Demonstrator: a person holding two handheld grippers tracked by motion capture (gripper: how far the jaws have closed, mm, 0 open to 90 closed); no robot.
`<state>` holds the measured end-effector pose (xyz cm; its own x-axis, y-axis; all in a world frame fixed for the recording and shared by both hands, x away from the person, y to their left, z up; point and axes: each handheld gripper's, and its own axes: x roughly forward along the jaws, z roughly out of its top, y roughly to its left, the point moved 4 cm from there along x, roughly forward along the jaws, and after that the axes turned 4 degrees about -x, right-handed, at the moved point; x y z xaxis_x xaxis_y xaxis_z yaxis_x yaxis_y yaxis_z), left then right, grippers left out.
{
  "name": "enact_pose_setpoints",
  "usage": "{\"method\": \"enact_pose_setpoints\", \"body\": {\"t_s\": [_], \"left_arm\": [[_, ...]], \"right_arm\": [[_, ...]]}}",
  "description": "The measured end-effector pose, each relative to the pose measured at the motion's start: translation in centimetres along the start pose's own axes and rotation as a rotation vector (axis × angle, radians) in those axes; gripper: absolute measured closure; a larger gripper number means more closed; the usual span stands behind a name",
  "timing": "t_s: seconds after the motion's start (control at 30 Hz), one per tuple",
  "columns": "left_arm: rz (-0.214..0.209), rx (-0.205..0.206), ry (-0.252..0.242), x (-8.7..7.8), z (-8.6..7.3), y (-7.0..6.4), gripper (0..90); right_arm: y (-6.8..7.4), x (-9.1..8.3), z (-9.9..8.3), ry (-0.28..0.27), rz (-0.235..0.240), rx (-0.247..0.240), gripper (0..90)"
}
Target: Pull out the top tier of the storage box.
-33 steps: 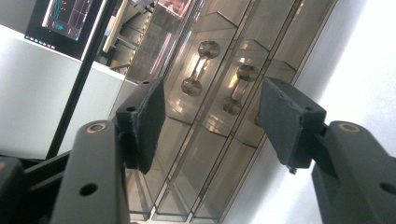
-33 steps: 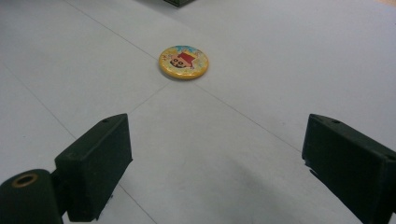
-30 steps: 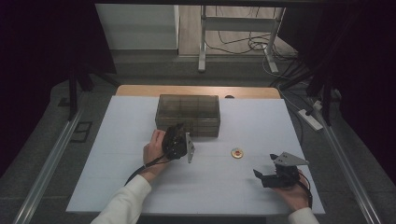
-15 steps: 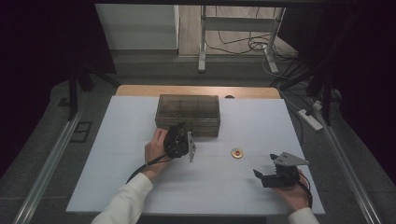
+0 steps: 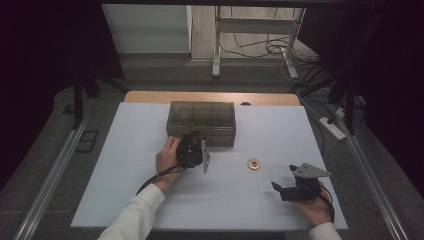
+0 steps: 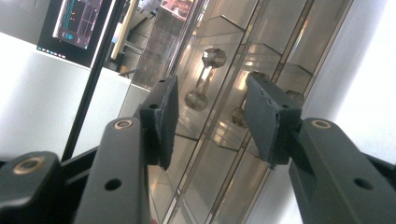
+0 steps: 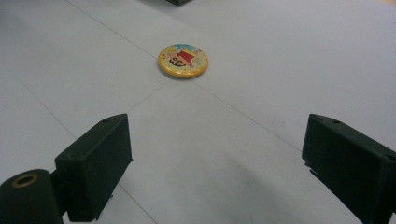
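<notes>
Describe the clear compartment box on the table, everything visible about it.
The box is a low, rectangular organiser of smoky, see-through plastic, lying flat with its lid down near the far middle of the white table. Thin walls inside split it into compartments; the left gripper view shows small round metallic pieces behind the clear wall, though reflections blur what they are. The left gripper is at its front wall with jaws apart; whether it touches cannot be told. A round yellow badge lies apart, nearer the person.

Your left gripper (image 5: 192, 150) sits against the front of the clear box (image 5: 201, 122); your right gripper (image 5: 292, 187) rests near the yellow badge (image 5: 254, 163).
</notes>
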<state>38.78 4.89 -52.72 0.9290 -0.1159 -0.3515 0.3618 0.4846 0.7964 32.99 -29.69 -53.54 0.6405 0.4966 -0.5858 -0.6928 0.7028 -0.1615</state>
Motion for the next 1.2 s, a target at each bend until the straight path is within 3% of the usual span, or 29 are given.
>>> {"method": "enact_pose_setpoints", "body": {"t_s": [1.2], "left_arm": [[0.026,0.032,0.008,0.73,0.02,0.30,69.1]], "right_arm": [[-0.03,0.03,-0.04,0.004,-0.003,0.001,8.0]]}}
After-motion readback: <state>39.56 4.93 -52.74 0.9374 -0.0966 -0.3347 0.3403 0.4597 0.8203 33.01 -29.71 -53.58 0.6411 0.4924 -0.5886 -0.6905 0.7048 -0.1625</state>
